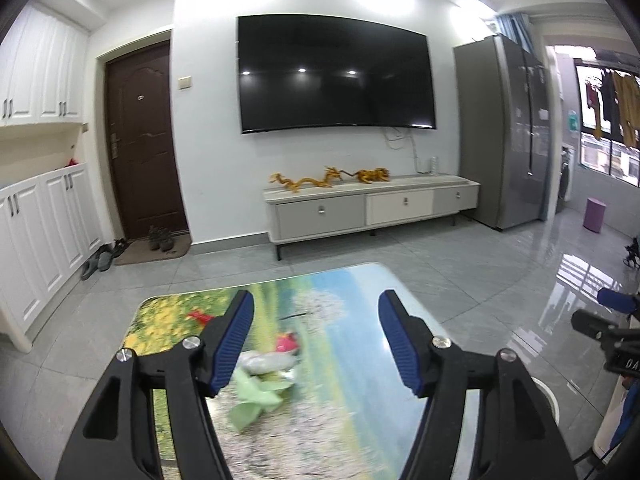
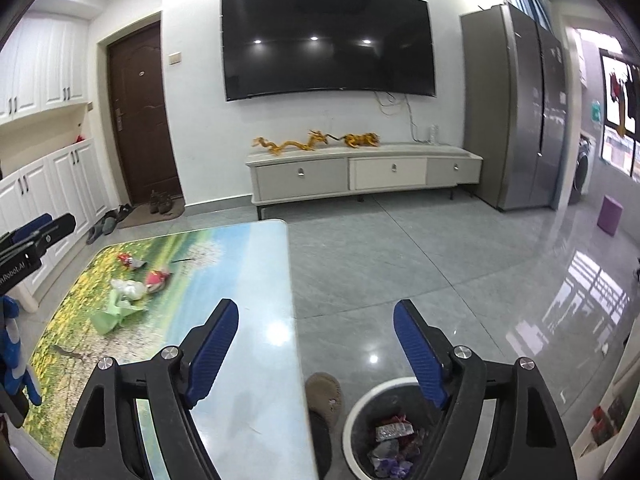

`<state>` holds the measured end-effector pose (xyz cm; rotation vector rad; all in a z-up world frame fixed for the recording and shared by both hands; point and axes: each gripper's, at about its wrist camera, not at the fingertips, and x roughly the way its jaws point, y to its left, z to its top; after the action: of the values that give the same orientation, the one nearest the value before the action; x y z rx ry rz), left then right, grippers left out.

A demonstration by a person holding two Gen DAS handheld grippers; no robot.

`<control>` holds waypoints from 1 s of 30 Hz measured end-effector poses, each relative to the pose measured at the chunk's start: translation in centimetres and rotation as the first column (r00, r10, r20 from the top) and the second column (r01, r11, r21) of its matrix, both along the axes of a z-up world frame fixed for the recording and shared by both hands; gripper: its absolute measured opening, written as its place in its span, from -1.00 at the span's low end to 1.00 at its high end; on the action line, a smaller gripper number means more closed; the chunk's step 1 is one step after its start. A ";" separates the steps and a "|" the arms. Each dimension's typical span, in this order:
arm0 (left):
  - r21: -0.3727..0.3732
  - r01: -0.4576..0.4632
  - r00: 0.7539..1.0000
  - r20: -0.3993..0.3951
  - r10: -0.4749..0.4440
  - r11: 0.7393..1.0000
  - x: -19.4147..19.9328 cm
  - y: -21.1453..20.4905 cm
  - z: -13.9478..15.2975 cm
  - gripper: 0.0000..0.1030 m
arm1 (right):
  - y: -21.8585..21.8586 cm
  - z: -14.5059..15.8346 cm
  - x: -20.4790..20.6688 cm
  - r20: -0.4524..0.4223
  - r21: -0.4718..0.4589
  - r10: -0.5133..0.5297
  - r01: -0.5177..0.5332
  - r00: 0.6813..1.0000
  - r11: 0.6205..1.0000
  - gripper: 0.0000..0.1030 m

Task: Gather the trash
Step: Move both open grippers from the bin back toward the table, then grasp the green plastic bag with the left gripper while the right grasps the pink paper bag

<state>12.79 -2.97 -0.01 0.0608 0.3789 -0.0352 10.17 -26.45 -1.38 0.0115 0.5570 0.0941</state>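
Trash lies on the picture-printed table (image 2: pixel 256 280): a green wrapper (image 1: pixel 256 398) (image 2: pixel 114 314), a white crumpled bag (image 1: pixel 266 362) (image 2: pixel 130 290), a pink-red wrapper (image 1: pixel 287 342) (image 2: pixel 157 279) and a red-silver wrapper (image 1: pixel 200 316) (image 2: pixel 129 260). My left gripper (image 1: pixel 316 304) is open and empty, just above the green and white pieces. My right gripper (image 2: pixel 316 312) is open and empty, over the table's right edge and above the white-rimmed trash bin (image 2: pixel 360 404), which holds several wrappers (image 2: pixel 394 436).
A brown slipper (image 2: pixel 326 394) lies on the floor between the table and the bin. A TV stand (image 2: pixel 360 172), a fridge (image 2: pixel 516 108), white cabinets (image 2: pixel 52 184) and a purple stool (image 2: pixel 610 209) line the room. Grey tiled floor (image 2: pixel 400 248) lies beyond the table.
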 end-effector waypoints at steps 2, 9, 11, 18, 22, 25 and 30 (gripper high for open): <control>-0.014 -0.030 1.000 0.002 0.031 0.999 -0.2 1.9 -0.3 0.23 | 1.4 0.3 0.3 0.001 -0.011 0.016 -0.016 1.000 1.000 0.54; -0.056 -0.124 0.992 0.007 0.125 0.991 -0.9 8.1 -1.4 0.23 | 6.9 0.9 1.4 -0.015 -0.065 0.079 -0.080 0.997 0.995 0.54; -0.064 -0.153 0.988 0.010 0.154 0.986 -1.2 10.6 -1.9 0.23 | 8.4 1.1 1.9 -0.022 -0.075 0.097 -0.098 0.995 0.992 0.54; -0.098 -0.213 0.973 -0.111 0.202 0.972 -1.4 18.8 -5.1 0.23 | 14.4 0.7 4.8 -0.071 -0.085 0.189 -0.195 0.979 0.977 0.54; -0.128 -0.247 0.957 -0.186 0.221 0.961 -1.7 21.7 -7.4 0.23 | 17.5 -0.1 6.5 -0.082 -0.072 0.242 -0.248 0.967 0.966 0.54; -0.141 -0.237 0.954 -0.218 0.204 0.961 -2.1 22.8 -8.4 0.23 | 19.3 -1.0 7.9 -0.098 -0.044 0.282 -0.287 0.954 0.957 0.54; -0.206 -0.101 0.966 -0.255 0.047 0.973 -1.3 20.3 -9.1 0.23 | 21.4 -2.8 9.6 -0.134 0.004 0.355 -0.358 0.925 0.934 0.54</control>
<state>11.52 17.31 -9.11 -0.1766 0.6267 -0.0096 19.75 -5.03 -4.21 -0.1048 0.6890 0.4462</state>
